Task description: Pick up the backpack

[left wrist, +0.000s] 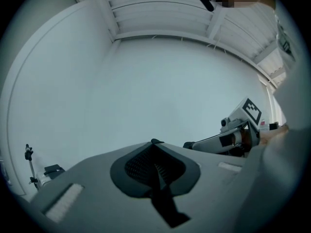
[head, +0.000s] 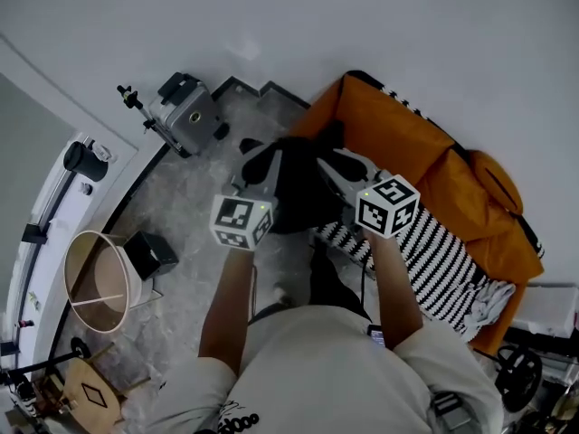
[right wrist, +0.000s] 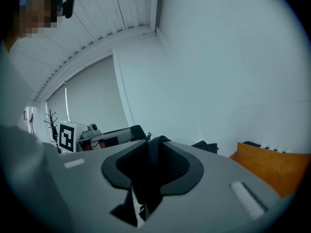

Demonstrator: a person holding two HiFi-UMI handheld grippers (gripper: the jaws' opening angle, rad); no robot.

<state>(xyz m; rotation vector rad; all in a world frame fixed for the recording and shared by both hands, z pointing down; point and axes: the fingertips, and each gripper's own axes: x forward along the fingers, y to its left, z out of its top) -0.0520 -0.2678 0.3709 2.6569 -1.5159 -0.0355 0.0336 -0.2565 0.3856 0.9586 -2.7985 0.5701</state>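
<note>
With the left gripper clenched on a thin strap and the right gripper grasping another, the backpack hangs between them, seemingly clear of the floor, so the pickup looks essentially done.

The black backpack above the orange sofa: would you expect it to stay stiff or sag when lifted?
Probably floppy: the black fabric backpack seems to slump between the left gripper and right gripper. Likely light, since two pinches carry it.
</note>
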